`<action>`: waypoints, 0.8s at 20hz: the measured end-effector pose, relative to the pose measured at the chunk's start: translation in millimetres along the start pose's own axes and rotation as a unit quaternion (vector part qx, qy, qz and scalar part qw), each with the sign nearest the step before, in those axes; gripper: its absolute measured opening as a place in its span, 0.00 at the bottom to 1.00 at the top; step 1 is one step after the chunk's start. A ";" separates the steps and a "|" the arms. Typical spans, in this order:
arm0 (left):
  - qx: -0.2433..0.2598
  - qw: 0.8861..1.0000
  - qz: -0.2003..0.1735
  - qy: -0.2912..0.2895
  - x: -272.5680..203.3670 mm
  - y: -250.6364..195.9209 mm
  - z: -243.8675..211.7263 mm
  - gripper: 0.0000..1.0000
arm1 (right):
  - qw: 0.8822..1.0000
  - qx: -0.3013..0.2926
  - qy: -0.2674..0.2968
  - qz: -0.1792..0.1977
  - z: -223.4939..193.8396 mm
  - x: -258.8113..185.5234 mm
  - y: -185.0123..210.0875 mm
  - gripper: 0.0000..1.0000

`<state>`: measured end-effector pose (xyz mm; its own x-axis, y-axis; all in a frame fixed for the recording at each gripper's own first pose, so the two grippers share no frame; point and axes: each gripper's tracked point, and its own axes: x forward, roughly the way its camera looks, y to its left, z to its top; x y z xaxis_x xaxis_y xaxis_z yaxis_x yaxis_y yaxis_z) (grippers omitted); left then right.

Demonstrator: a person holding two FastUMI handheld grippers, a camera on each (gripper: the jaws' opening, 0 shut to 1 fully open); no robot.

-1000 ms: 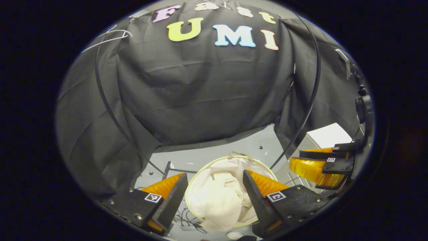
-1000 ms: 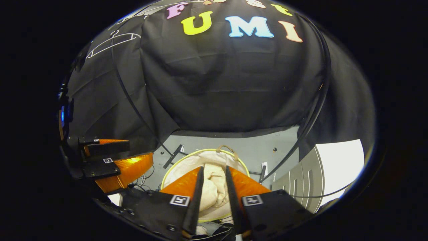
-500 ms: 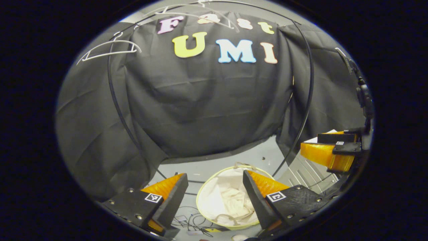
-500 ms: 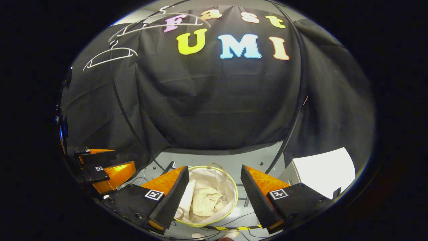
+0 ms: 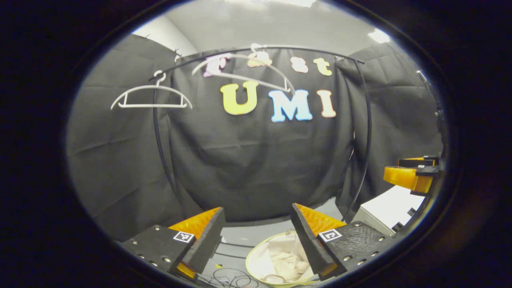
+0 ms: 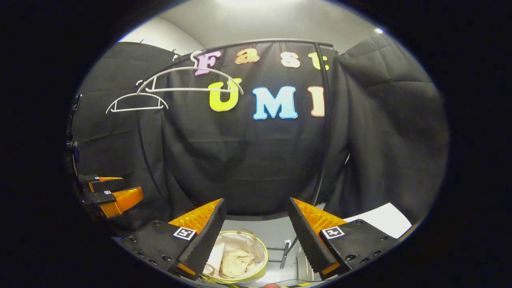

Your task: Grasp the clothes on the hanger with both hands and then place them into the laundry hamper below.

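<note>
Cream clothes [image 5: 286, 260] lie crumpled inside the round white laundry hamper [image 5: 249, 262] on the floor, low in the left gripper view. My left gripper [image 5: 258, 236] is open and empty, held well above the hamper. In the right gripper view the same clothes [image 6: 236, 262] rest in the hamper [image 6: 237, 241], and my right gripper [image 6: 256, 236] is open and empty high above it. Two bare white hangers [image 5: 151, 96] [image 5: 244, 68] hang on the black rail. The right gripper [image 5: 412, 176] appears at the far right of the left gripper view, and the left gripper [image 6: 110, 192] at the far left of the right gripper view.
A black clothes rack [image 5: 160, 140] with curved uprights stands before the booth wall. A white box [image 5: 394, 206] sits at the right, also seen as a white box [image 6: 380, 218] in the right gripper view. Loose cables [image 5: 228, 278] lie on the grey floor beside the hamper.
The right gripper opened and let the clothes drop into the hamper. Both grippers then rose and tilted up, so the hamper sank low in view and the hangers came into sight.
</note>
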<state>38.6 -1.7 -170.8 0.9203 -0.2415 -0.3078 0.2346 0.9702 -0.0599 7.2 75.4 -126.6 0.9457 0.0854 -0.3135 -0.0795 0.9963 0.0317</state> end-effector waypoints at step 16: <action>0.017 0.992 0.051 -0.118 -130.4 28.7 132.6 0.97 | 0.993 0.001 -0.106 -0.048 98.3 -125.8 -56.2 0.98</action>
<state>-33.2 55.4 -6.5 0.9863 -0.1442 -0.0795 0.1442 0.9895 -0.0064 -76.3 8.2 4.4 0.9939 -0.0130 -0.1092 0.0145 0.9998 0.0131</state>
